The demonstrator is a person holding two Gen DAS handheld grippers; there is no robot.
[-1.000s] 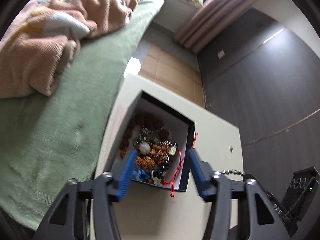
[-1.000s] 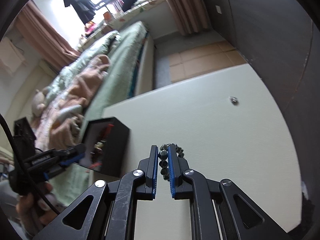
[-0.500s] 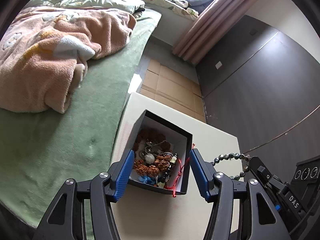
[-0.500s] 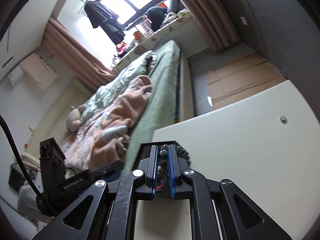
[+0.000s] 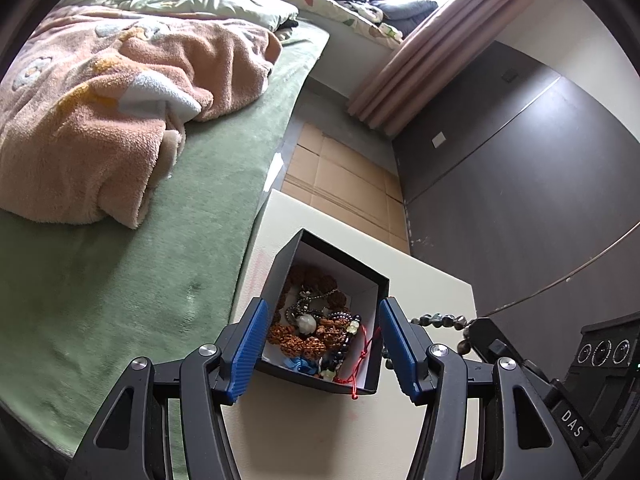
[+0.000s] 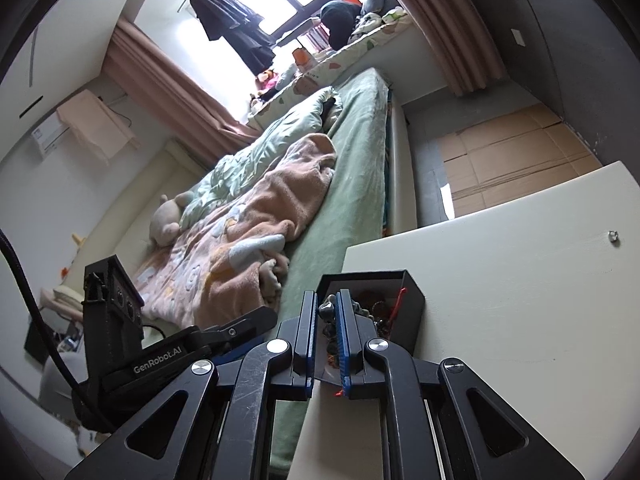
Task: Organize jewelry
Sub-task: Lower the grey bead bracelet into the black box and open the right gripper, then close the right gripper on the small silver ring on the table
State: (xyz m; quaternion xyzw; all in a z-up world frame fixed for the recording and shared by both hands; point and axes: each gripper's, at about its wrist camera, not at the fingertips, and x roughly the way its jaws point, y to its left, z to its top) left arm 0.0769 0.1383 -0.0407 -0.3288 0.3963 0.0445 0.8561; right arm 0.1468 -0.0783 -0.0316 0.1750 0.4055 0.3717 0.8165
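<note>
A black jewelry box [image 5: 362, 278] with a white lining stands on the cream table [image 5: 432, 292], full of brown bead bracelets, a red cord and other pieces. My left gripper [image 5: 320, 340] is open, its blue pads on either side of the box's near end. My right gripper [image 6: 328, 320] is shut on a dark bead bracelet [image 6: 327, 312] and holds it just above the box [image 6: 412, 304]. In the left wrist view the bracelet [image 5: 440, 320] hangs from the right gripper beside the box's right wall.
A bed with a green sheet [image 5: 120, 280] and a pink blanket [image 5: 100, 120] runs along the table's left edge. A small screw [image 6: 613, 235] sits in the table top at the far right. A dark wall panel [image 5: 520, 200] stands behind the table.
My right gripper has lifted the dark bead bracelet off the table and carried it left, up to the box. My left gripper stayed open around the box and tilted up a little.
</note>
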